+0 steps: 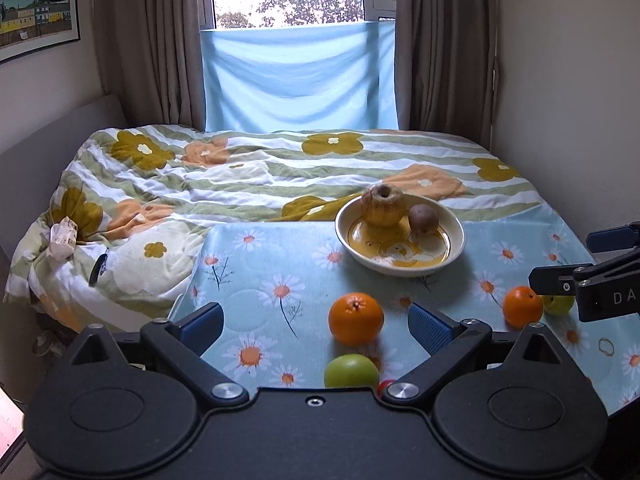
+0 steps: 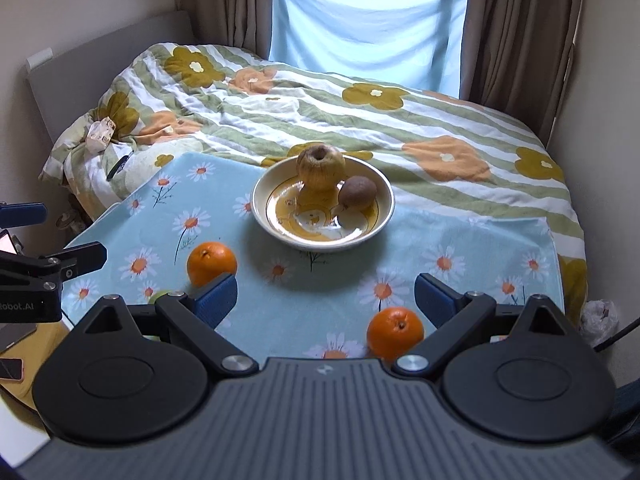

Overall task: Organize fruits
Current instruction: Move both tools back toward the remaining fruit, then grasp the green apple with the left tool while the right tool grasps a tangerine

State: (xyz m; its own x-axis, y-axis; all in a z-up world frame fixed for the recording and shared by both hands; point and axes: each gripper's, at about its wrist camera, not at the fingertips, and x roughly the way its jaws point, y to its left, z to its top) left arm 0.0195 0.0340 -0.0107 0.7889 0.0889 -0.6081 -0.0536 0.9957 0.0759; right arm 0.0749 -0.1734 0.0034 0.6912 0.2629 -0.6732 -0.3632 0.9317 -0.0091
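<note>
A cream and yellow bowl (image 1: 400,256) (image 2: 316,224) on the daisy cloth holds a yellow apple (image 1: 382,205) (image 2: 320,170) and a brown kiwi (image 1: 423,219) (image 2: 357,193). My left gripper (image 1: 316,328) (image 2: 56,236) is open. One orange (image 1: 356,319) (image 2: 211,263) lies loose on the cloth in its gap, nearer the right finger, with a green apple (image 1: 351,371) (image 2: 160,296) closer to the camera. My right gripper (image 2: 325,300) (image 1: 580,258) is open too, and a second orange (image 2: 395,332) (image 1: 522,306) lies by its right finger. Another green fruit (image 1: 558,304) sits behind that orange.
The blue daisy cloth (image 1: 260,280) covers the near end of a bed with a rumpled floral duvet (image 1: 240,176). A small red thing (image 1: 385,386) lies beside the green apple. A white packet (image 2: 100,132) is on the duvet at left. Phones (image 2: 10,368) lie at far left.
</note>
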